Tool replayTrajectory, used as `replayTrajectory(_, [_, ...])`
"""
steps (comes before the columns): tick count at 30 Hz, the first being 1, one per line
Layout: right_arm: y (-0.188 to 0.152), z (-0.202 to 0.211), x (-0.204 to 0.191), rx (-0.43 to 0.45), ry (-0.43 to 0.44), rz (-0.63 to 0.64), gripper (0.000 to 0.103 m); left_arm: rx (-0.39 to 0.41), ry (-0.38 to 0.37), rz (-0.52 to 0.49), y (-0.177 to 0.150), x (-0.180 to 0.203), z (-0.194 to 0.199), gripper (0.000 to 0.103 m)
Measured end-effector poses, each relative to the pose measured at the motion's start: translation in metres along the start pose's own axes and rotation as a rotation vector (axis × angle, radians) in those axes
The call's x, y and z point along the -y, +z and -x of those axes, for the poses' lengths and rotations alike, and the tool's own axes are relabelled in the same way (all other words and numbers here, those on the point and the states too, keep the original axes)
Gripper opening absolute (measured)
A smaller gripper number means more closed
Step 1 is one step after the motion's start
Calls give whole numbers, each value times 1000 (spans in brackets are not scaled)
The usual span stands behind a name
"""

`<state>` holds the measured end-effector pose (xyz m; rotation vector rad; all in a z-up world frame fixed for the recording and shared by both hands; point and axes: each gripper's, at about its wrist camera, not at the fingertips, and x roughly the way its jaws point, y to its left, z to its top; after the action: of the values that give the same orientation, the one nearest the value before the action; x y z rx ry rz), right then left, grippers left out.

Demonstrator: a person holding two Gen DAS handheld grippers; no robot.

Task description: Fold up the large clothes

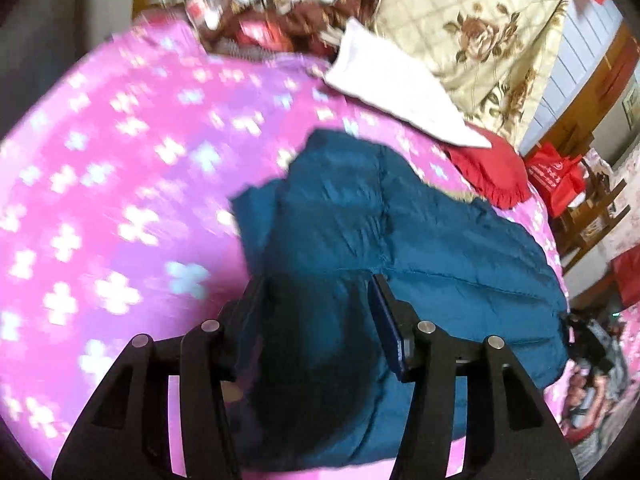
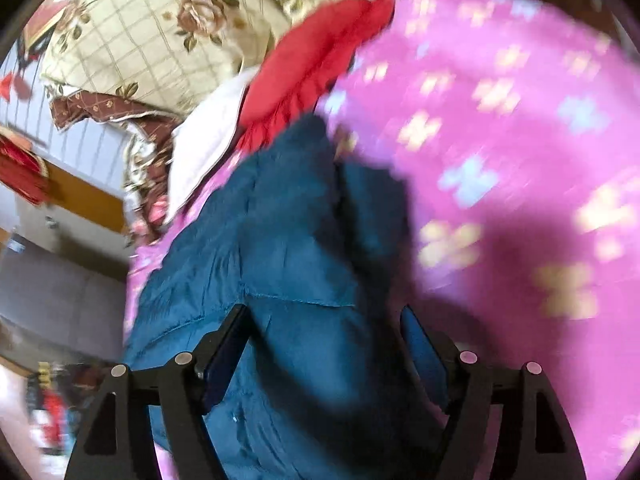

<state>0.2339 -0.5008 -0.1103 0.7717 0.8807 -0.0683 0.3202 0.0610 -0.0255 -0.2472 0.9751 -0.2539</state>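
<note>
A teal padded jacket (image 1: 400,232) lies bunched on a pink bedspread with pale flower marks (image 1: 120,168). My left gripper (image 1: 318,284) is open, its fingers wide apart just above the jacket's near part. The jacket also shows in the right wrist view (image 2: 280,240), lying on the same bedspread (image 2: 500,140). My right gripper (image 2: 324,316) is open above the jacket's near edge, with the fabric below and between the fingers. Both views are blurred by motion.
A red cushion (image 1: 488,168) and a white cloth (image 1: 400,88) lie beyond the jacket. A cream flowered quilt (image 1: 480,32) is piled at the head of the bed. Red bags and wooden furniture (image 1: 560,184) stand beside the bed.
</note>
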Motion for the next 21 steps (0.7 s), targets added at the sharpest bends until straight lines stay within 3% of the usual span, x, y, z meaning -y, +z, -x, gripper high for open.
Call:
replayTrajectory(2, [0,34,-3,68,-118,64,74,34,44,-25,-4,-2,19,52])
replayTrajectory(5, [-14,64,-27,122,-224,210,74,89,142,-57,-19,1,48,52])
replayTrajectory(8, [-31,72,-58,147,-227,318,74,170,223,-72,-44,4,80,57])
replayTrajectory(10, [-44,68,-74,145,-217,380,70,228,290,-85,-63,9,98,70])
replayTrajectory(11, [-50,60,-84,135,-216,408,62,256,308,-88,-71,12,105,75])
replayTrajectory(14, [-66,24,-94,84,-249,444,59,333,347,-116,-99,24,124,77])
replayTrajectory(17, [-74,-14,-83,46,-346,417,59,376,367,-153,-121,36,136,77])
replayTrajectory(21, [-72,-15,-76,46,-349,356,60,438,373,-157,-146,44,156,78])
